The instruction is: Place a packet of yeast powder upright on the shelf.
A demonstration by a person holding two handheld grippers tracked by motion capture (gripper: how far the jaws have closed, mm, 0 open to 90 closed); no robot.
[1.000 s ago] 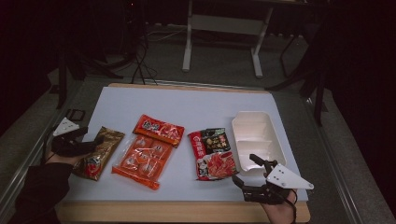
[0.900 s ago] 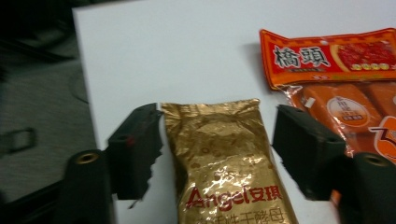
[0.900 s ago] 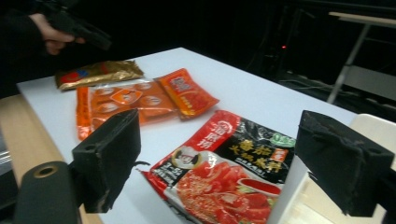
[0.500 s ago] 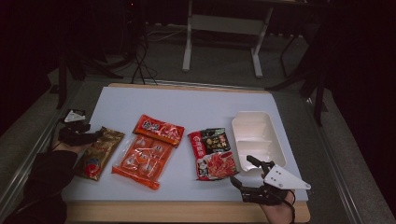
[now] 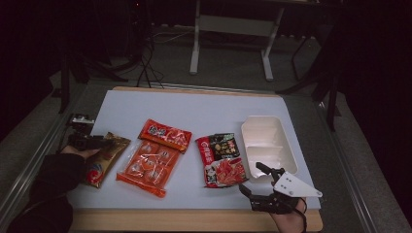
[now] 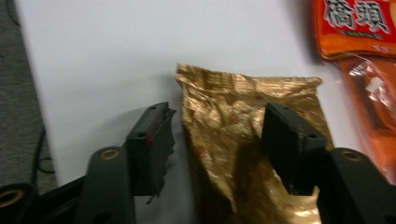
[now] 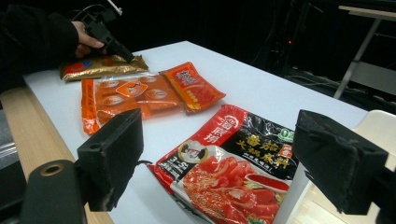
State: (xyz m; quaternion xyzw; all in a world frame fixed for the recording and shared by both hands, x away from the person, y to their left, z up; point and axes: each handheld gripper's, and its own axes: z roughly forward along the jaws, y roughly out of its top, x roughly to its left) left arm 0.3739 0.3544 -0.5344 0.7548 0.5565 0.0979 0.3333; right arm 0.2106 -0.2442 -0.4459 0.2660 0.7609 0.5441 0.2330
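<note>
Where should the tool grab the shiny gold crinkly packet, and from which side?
Best guess: grip the gold foil packet at its flat crimped far end, coming from its left edge. It lies flat, so only thin edges give purchase. The left tool has just been closing, one jaw over the packet, not yet pinching.

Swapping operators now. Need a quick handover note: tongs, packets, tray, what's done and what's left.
Left tongs: at the far end of the gold packet, jaws have just been closing with the packet's top edge between them; no firm pinch visible yet.
Right tongs: open, holding nothing, hovering near the front edge of the table by the red and black packet.
Other things: orange packet with a smaller red packet overlapping its far end, mid-table. White tray at right, nothing in it.
Done: nothing moved into the tray.
Left: probably finish the grip on the gold packet, then deal with the other packets.
</note>
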